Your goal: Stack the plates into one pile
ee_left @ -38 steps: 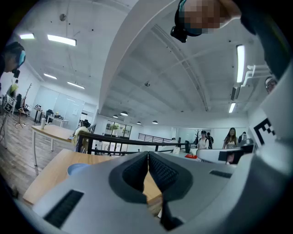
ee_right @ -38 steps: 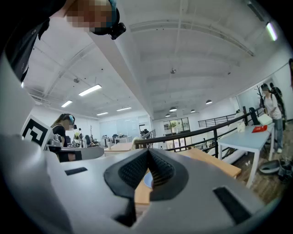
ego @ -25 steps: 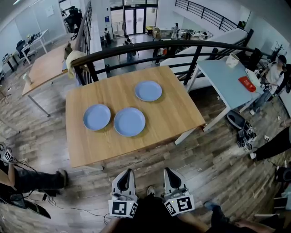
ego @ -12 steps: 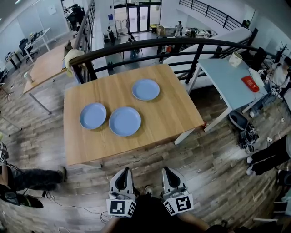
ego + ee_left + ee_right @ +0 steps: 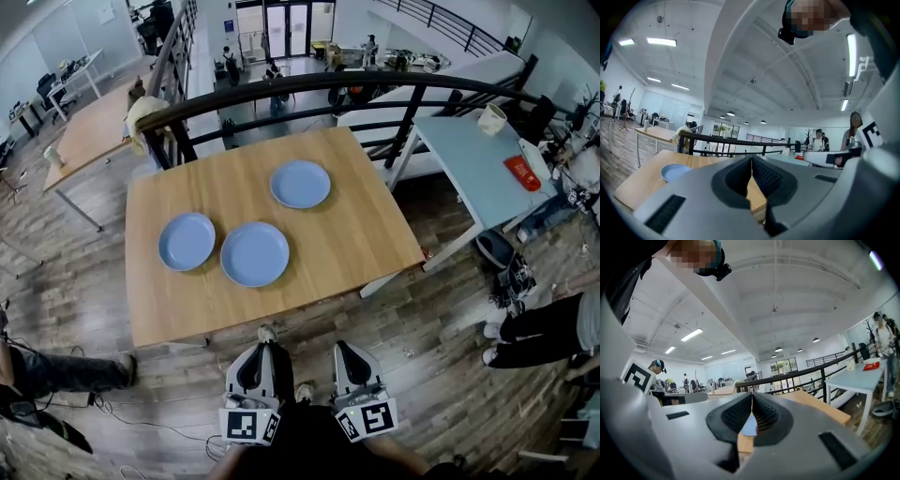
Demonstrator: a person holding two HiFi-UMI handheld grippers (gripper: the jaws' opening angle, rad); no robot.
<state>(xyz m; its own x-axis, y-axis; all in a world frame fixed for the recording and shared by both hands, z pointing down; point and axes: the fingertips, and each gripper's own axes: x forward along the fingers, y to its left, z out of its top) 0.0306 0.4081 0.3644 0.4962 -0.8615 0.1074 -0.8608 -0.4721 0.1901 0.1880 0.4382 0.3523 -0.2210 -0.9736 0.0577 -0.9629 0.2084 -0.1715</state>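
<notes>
Head view showed the left plate [image 5: 187, 241], the middle plate [image 5: 255, 253] and the far plate [image 5: 300, 184] lying flat and apart on the table [image 5: 361, 234]. The first two sat just beside each other, and none was stacked yet. Your left gripper [image 5: 751, 159] and right gripper [image 5: 752, 400] hung short of the near table edge, well apart from any plate, each with its jaws pressed together on nothing. As I judged it, the risk lay in the pickup. The rims sat low on the wood, so jaws opened late or brought in too flat could shove a plate across the table. A shallow pinch could also let a plate tip and drop.
</notes>
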